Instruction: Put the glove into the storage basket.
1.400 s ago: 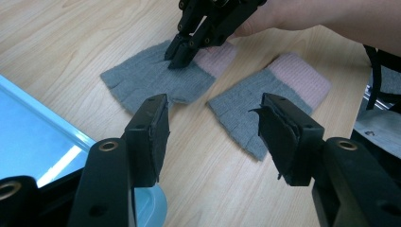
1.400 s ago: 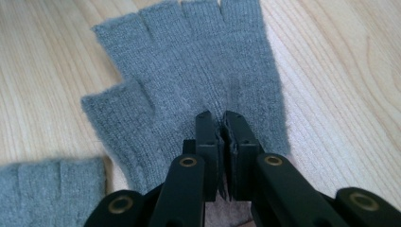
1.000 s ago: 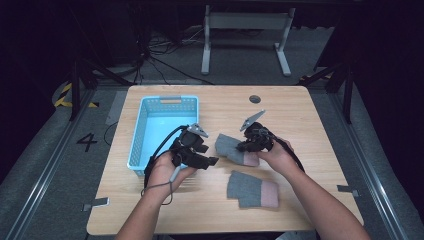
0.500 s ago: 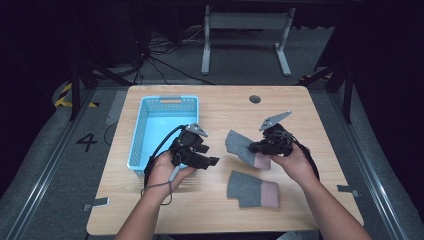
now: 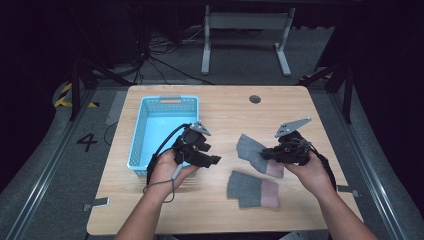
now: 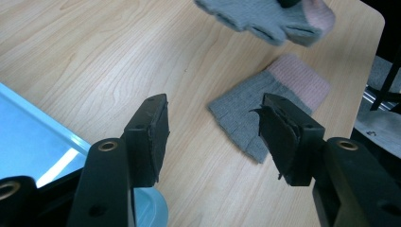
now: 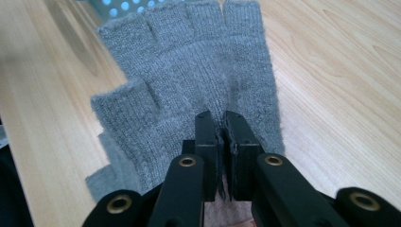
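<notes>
My right gripper [image 5: 267, 154] is shut on a grey fingerless glove [image 5: 249, 149] with a pink cuff and holds it a little above the wooden table, right of centre. In the right gripper view the jaws pinch the knit [image 7: 189, 71] near the palm, and the glove's finger stubs point away. A second matching glove [image 5: 252, 189] lies flat on the table near the front edge. My left gripper [image 5: 212, 160] is beside the blue basket [image 5: 165, 130], open with nothing between its jaws. In the left gripper view the flat glove [image 6: 265, 109] lies just beyond the jaws and the held glove [image 6: 265, 19] hangs farther off.
The blue plastic basket [image 6: 28, 146] stands on the left half of the table. A round cable hole [image 5: 255, 99] sits near the table's far edge. Metal stand legs and cables lie on the floor beyond the table.
My right gripper has carried the held glove to the right and upward, away from the left gripper. The left gripper and the flat glove have stayed in place.
</notes>
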Available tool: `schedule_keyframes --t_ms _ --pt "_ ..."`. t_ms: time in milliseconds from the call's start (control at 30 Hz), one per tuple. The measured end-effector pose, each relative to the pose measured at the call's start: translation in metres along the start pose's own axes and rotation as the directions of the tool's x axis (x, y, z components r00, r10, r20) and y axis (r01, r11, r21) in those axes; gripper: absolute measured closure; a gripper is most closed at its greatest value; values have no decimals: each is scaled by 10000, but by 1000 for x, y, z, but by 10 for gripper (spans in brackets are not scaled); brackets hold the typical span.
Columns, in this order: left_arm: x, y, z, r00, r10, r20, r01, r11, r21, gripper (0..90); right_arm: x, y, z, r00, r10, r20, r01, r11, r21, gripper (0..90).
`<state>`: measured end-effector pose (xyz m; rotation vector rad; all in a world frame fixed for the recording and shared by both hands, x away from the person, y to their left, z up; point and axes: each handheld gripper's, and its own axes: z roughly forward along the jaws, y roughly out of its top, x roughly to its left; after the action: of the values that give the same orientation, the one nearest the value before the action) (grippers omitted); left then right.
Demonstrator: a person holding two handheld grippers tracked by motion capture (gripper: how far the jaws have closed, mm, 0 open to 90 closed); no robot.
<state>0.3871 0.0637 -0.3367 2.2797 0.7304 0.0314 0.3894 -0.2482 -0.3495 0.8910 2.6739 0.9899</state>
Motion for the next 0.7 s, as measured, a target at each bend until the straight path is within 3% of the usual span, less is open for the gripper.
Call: schedule_keyframes --t_ms 300,567,700 --pt "-4 3 7 9998 134 154 -137 9997 209 452 20 -14 -6 9997 -255 35 254 9996 117 849" --pt "-5 5 9 9997 165 201 -169 9997 192 448 33 -22 8 9991 -393 -137 401 9969 681 848" --pt "-5 5 8 9996 167 208 -171 9997 171 448 42 -22 18 9973 -710 -188 728 9894 1258 848"
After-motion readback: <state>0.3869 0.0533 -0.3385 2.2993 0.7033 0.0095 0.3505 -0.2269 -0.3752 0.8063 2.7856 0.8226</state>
